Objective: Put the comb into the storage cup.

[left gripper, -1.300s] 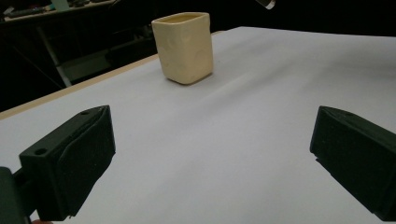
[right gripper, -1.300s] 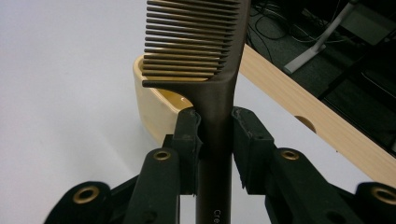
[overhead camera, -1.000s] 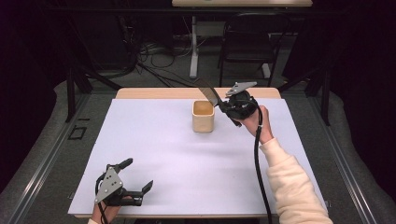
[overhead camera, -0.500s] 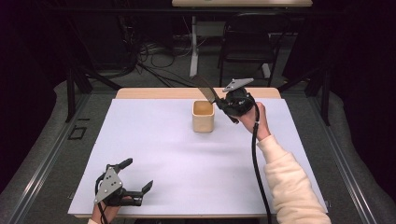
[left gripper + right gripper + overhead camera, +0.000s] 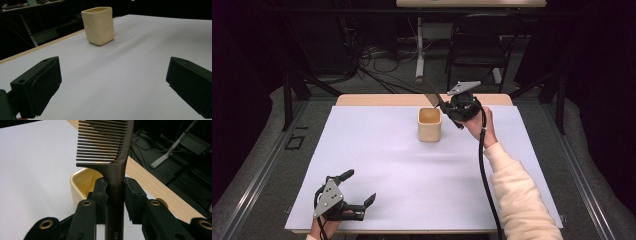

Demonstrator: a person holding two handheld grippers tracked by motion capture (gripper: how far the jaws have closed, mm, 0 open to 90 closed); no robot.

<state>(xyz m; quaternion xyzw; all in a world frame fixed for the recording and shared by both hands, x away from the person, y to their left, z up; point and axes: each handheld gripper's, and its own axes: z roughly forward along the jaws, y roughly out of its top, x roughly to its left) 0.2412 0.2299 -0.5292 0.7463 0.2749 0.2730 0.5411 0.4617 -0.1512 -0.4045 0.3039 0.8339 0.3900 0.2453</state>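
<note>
A cream square cup (image 5: 429, 125) stands on the white table cover toward the far middle. My right gripper (image 5: 445, 106) hovers just right of and above the cup, shut on the handle of a dark brown comb (image 5: 428, 91). The comb's toothed end slants up and away to the left over the cup. In the right gripper view the pads (image 5: 101, 195) clamp the comb (image 5: 110, 150) above the cup's rim (image 5: 75, 181). My left gripper (image 5: 359, 186) rests at the table's near left corner, open, holding nothing. Its jaws (image 5: 112, 82) frame the cup (image 5: 98, 25) farther off.
The white cover (image 5: 412, 175) spans most of the table, with a strip of bare wood (image 5: 377, 100) along the far edge. Beyond it stand a chair (image 5: 474, 45), cables and table legs on a dark floor.
The right gripper with the comb has drifted slightly up and to the left, toward the cup. The left gripper has stayed put.
</note>
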